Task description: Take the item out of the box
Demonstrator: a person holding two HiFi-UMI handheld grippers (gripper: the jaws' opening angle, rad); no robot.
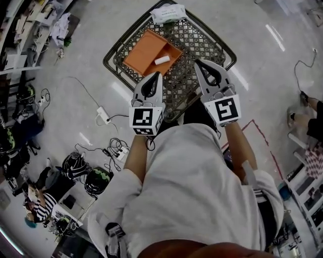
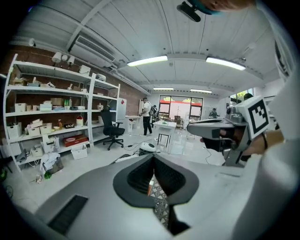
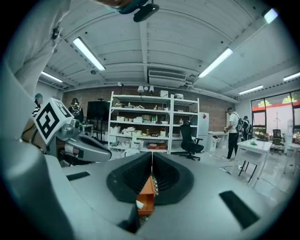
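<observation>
— So, what is the room like?

— Pale, glossy floor (image 1: 75, 50), strip lights overhead, and shelving (image 3: 140, 122) along a brick wall. A dark lattice surface (image 1: 202, 40) stands at the person's 12 o'clock. Loose cables (image 1: 113, 146) and a power strip (image 1: 103, 113) lie on the floor at its 8 o'clock.

— Any containers?

— One open orange box (image 1: 141, 55), on the surface's 10 o'clock part. The white item (image 1: 162, 60) lies inside it, toward the box's 4 o'clock side. A white packet (image 1: 169, 13) rests at the surface's 12 o'clock edge.

— And the grippers?

— The left gripper (image 1: 159, 74) and right gripper (image 1: 198, 63) both have their jaws pressed together on nothing. They hang over the surface's 6 o'clock edge, clear of the box.
</observation>
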